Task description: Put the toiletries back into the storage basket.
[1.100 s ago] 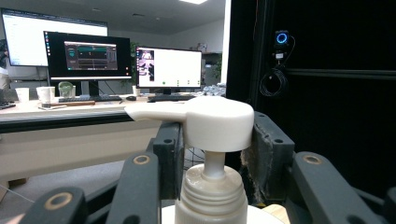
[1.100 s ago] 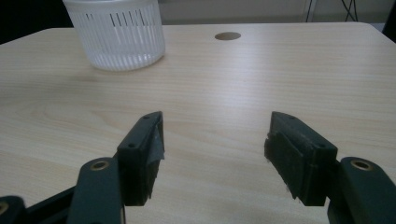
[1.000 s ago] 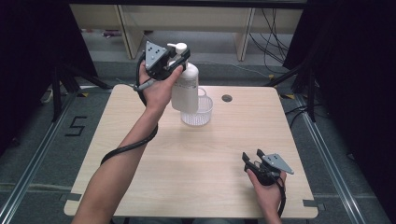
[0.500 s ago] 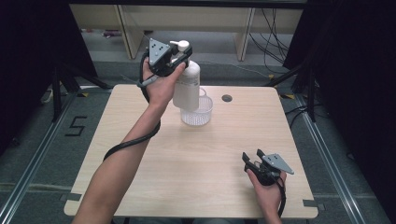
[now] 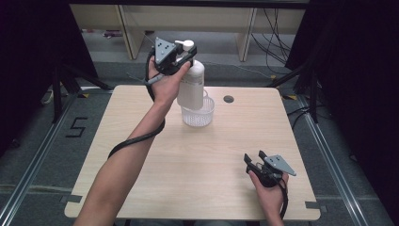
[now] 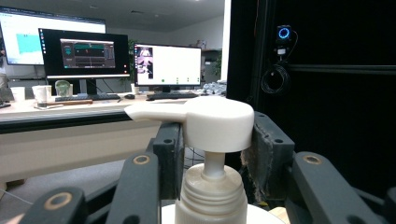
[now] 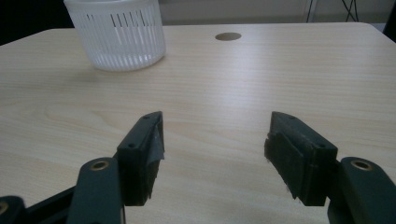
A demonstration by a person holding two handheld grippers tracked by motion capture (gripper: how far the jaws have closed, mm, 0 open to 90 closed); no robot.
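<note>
The left gripper (image 5: 181, 59) grasps the pump bottle (image 5: 191, 87) only by its pump head (image 6: 212, 122), above the white basket (image 5: 197, 112). The bottle can swing or slip out there, I think. The right gripper (image 5: 256, 160) is released, far from the basket.

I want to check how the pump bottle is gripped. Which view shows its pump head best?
The left gripper view: the pump head sits close up between the left tool's pads, spout pointing left. The high view shows it small at the top of the bottle, above the basket.
</note>
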